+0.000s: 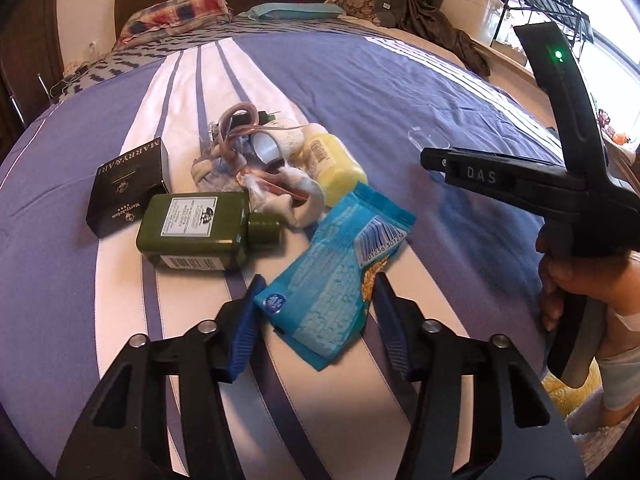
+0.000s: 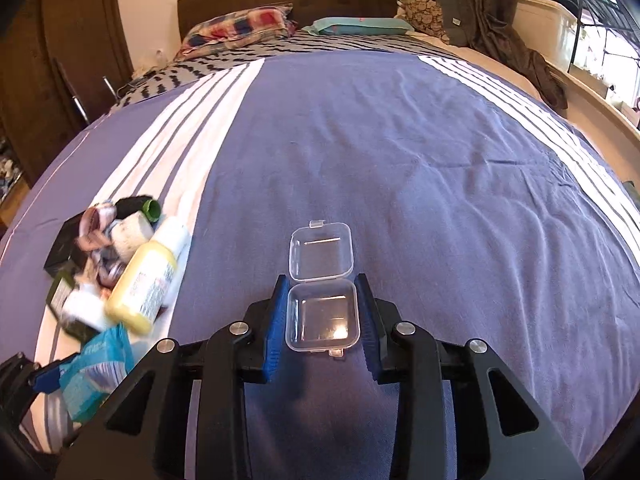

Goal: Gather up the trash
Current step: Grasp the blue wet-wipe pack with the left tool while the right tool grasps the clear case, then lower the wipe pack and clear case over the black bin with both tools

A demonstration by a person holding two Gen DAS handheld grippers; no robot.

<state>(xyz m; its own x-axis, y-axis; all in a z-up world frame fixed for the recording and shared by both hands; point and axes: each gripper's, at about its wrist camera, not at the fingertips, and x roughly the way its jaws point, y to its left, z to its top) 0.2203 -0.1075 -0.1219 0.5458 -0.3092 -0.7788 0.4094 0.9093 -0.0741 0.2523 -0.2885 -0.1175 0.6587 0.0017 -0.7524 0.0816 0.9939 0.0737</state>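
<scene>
On the bed (image 2: 400,152), the left gripper (image 1: 316,320) stands apart astride a blue packet (image 1: 332,280) beside the trash pile (image 1: 256,168); the right gripper (image 2: 322,314) flanks a clear box (image 2: 322,312), grip uncertain.

"MARRY&ARI" is printed in pale capitals along the top edge of the black box (image 1: 128,184), seen upside down, and a smaller line resembling "MarryAri.com" is set near its lower corner. "DAS" is embossed on the side of the right gripper (image 1: 482,176). On the blue snack packet (image 1: 340,276) a barcode is carried, with digits partly legible as "01236 3012". The labels on the green bottle (image 1: 200,230) and the yellow bottle (image 1: 332,168) are too small to be read.
</scene>
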